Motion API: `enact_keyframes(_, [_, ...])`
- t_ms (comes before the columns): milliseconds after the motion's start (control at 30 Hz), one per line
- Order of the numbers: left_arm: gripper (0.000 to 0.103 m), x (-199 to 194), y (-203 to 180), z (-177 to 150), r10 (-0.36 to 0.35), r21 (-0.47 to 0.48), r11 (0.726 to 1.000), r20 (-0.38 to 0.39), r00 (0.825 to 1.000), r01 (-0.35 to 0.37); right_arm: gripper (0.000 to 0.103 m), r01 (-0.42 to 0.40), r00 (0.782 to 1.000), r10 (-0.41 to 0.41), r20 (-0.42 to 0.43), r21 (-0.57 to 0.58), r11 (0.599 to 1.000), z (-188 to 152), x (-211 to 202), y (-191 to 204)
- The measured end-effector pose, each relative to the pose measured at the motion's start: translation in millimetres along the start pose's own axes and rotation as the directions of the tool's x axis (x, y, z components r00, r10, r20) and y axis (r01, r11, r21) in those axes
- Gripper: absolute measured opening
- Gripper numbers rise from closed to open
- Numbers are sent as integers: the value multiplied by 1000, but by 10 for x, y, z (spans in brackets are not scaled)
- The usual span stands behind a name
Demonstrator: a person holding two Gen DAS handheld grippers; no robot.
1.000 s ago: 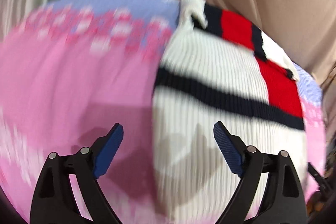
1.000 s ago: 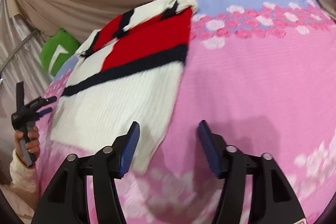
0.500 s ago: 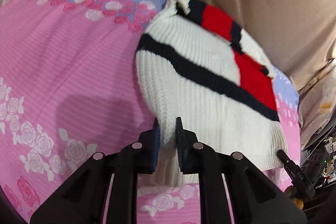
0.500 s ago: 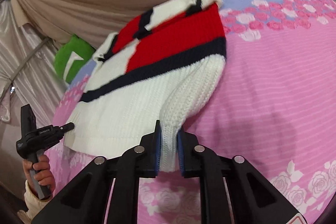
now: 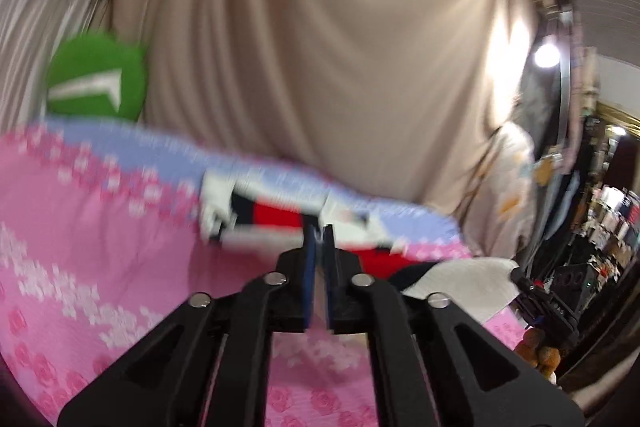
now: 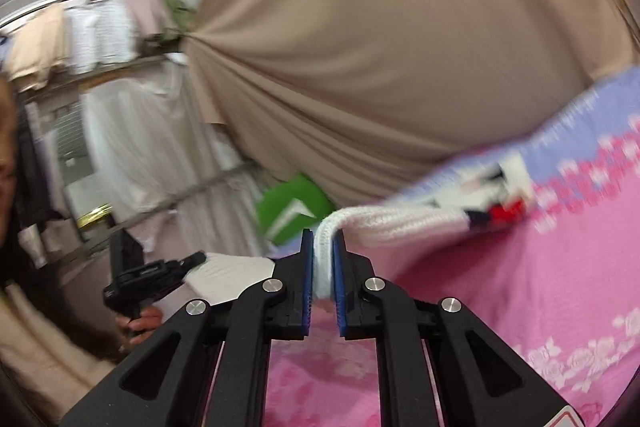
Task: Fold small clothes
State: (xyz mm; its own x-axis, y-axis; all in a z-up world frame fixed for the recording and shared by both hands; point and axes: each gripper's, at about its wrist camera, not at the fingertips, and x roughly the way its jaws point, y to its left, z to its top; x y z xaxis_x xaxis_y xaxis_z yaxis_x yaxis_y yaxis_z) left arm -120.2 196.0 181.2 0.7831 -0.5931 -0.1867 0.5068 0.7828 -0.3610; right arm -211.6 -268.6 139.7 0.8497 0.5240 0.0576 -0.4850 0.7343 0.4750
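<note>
A small white knit sweater (image 5: 276, 217) with red panels and navy stripes lies partly on a pink bedspread (image 5: 92, 235). My left gripper (image 5: 318, 239) is shut on its hem, and the cloth is lifted off the bed. My right gripper (image 6: 324, 247) is shut on the other white hem corner (image 6: 326, 259). The sweater (image 6: 404, 223) stretches from that grip back to its collar end, which rests on the bed. The view is blurred by motion. The other hand-held gripper (image 6: 148, 275) shows at the left of the right wrist view.
The pink rose-patterned bedspread (image 6: 520, 287) has a lilac band at its far edge. A green cushion (image 5: 96, 83) leans behind it, and also shows in the right wrist view (image 6: 294, 211). A beige curtain (image 5: 320, 47) hangs behind the bed. Shelves with clutter (image 5: 600, 219) stand at the right.
Both grippers, open one second ago, closed on the sweater's hem corners. They have since lifted the hem up and toward the collar, so both cameras now look higher.
</note>
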Motion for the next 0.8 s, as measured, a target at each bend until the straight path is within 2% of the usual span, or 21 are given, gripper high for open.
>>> enact_keyframes(33, [0,-245,-91,62,-42,26,999,79,996,40,6,-29,999,29,16,-46,999,66,-107,124])
enact_keyframes(67, [0,-386,-141,121,-59,47,997,131,990,53,0,-63,997,66,37,-82,995,121,-193,220])
enact_keyframes(100, [0,-497,-197,164,-54,68,997,168,984,43,0,-87,994,93,55,-102,991,163,-253,279])
enact_keyframes(133, [0,-556,-236,209,-24,80,997,188,982,9,0,-79,993,89,78,-121,989,225,-308,333])
enact_keyframes(167, [0,-531,-243,233,4,79,997,179,984,-18,0,-26,995,38,87,-134,991,266,-312,346])
enact_keyframes(200, [0,-456,-219,241,28,69,997,147,989,-38,0,25,997,-14,82,-139,990,280,-294,329])
enact_keyframes(233, [0,-297,-153,224,56,46,997,77,995,-59,0,92,995,-85,57,-131,987,275,-239,243])
enact_keyframes(267, [1,-112,-76,182,87,23,996,-9,996,-86,1,165,986,-165,9,-101,981,249,-155,112])
enact_keyframes(300, [7,58,-2,111,130,7,992,-92,987,-130,5,228,971,-232,-55,-65,971,193,-62,-31])
enact_keyframes(333, [24,290,111,-17,198,6,980,-198,960,-201,10,267,956,-271,-112,-42,963,129,9,-140])
enact_keyframes(400, [47,637,328,-303,296,24,950,-377,878,-311,16,370,897,-365,-249,-25,929,-65,154,-378])
enact_keyframes(433, [48,810,477,-517,335,30,930,-480,811,-366,20,423,850,-402,-341,-13,906,-214,225,-521])
enact_keyframes(467, [48,905,592,-687,334,23,922,-550,765,-386,32,454,807,-408,-427,6,891,-359,273,-644])
enact_keyframes(500, [48,989,718,-886,318,8,916,-623,714,-401,39,471,771,-399,-497,21,882,-504,308,-756])
enact_keyframes(533, [48,1034,818,-1049,298,-11,911,-675,675,-413,40,488,718,-376,-586,37,872,-737,345,-870])
enact_keyframes(567, [48,1048,878,-1174,275,-30,908,-710,649,-417,41,488,675,-343,-653,47,871,-895,358,-936])
enact_keyframes(633, [52,1078,938,-1371,197,-83,915,-763,616,-396,41,457,617,-256,-744,74,886,-1179,343,-999])
enact_keyframes(667, [56,1076,927,-1392,189,-84,921,-757,626,-380,42,440,621,-244,-745,73,895,-1231,311,-973])
enact_keyframes(700, [69,1087,908,-1407,190,-74,928,-752,632,-366,52,417,645,-239,-726,72,906,-1216,239,-913])
enact_keyframes(733, [70,1133,893,-1435,172,-78,934,-758,629,-350,55,382,663,-167,-729,138,914,-1257,248,-931])
enact_keyframes(800, [66,1189,852,-1464,174,-76,938,-742,648,-338,53,352,693,-122,-711,186,917,-1268,211,-923])
